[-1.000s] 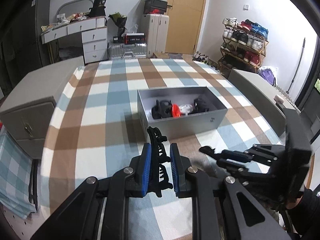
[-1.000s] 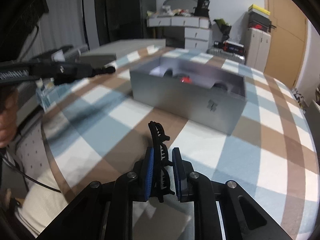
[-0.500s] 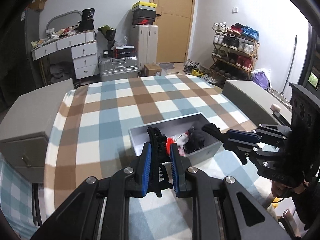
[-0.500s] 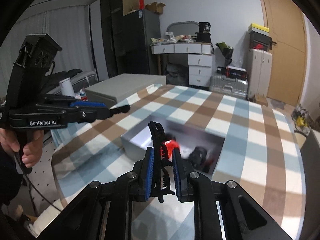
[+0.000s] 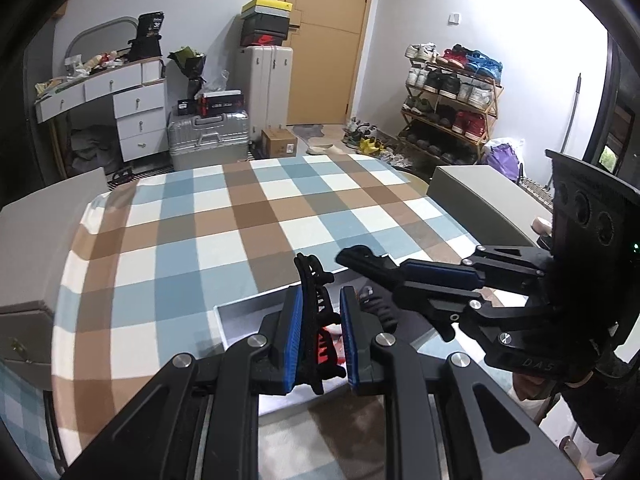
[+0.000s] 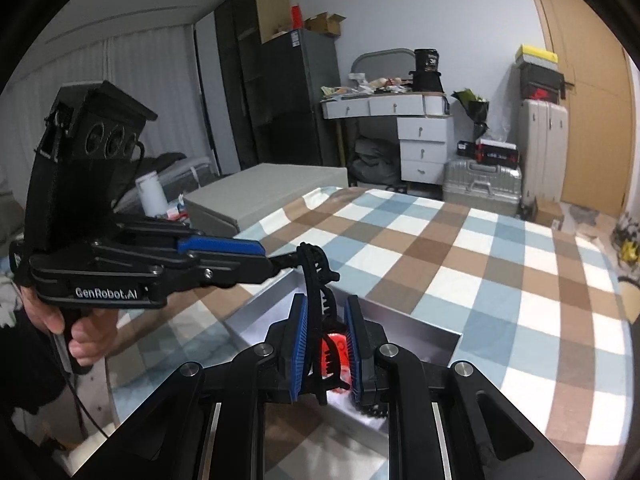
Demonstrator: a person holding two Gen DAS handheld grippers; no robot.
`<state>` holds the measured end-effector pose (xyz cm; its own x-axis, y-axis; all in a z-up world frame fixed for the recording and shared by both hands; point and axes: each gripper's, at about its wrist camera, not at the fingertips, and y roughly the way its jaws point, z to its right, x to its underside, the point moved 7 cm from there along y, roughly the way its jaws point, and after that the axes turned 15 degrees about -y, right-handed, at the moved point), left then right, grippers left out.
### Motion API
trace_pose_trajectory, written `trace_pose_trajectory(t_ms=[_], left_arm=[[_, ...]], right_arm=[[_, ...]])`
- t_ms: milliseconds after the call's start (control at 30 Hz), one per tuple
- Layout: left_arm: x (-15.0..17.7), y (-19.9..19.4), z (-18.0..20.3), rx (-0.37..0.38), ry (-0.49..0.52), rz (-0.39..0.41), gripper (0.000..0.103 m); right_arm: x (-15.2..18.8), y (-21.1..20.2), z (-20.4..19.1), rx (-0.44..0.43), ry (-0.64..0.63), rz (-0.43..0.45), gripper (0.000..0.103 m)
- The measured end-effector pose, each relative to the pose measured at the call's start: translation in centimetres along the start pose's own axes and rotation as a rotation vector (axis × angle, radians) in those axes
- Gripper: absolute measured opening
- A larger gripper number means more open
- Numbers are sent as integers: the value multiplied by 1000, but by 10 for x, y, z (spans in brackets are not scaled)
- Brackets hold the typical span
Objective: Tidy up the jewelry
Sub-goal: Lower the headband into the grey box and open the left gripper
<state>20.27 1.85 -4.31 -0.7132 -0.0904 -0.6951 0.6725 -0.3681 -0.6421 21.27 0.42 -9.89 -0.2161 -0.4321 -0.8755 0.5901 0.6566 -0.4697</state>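
Two hand-held grippers hover over a grey box [image 5: 240, 322] on a bed spread with a blue, brown and white checked cloth [image 5: 224, 232]. The left gripper [image 5: 320, 316] has its blue-padded jaws drawn together with nothing jewellery-like visible between them. The right gripper [image 6: 326, 320] is likewise closed and empty. The box lies just below both sets of fingers, holding a red item [image 6: 334, 354] and dark pieces too blurred to identify. A hand [image 6: 76, 332] grips the left tool's handle in the right wrist view.
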Motion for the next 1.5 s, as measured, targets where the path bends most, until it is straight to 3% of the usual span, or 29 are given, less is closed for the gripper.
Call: trace_pose_trajectory(t_ms=[600,900,933,1033,1133,1433,1500], left_arm=[[8,38,-1,37,-41,-65,14],[4,44,-4,82,-57,-40,15],[5,46,-6,84,-76,-50,16],[8,50,-11,77,-111,-72,32],[7,42,-18,68,-145,-45,54],[-4,6,-38,-40,-195,137,57],[-6,-8,-40,-81,-195,224,69]], right_arm=[[17,25,24,-50,81,-19,18],[22,30,30,-40,96,-23,20],[22,29,31,-39,99,-19,26],[21,23,33,-29,112,1,46],[19,14,35,-14,125,26,50],[8,-21,39,78,177,138,82],[4,-31,38,107,180,175,89]])
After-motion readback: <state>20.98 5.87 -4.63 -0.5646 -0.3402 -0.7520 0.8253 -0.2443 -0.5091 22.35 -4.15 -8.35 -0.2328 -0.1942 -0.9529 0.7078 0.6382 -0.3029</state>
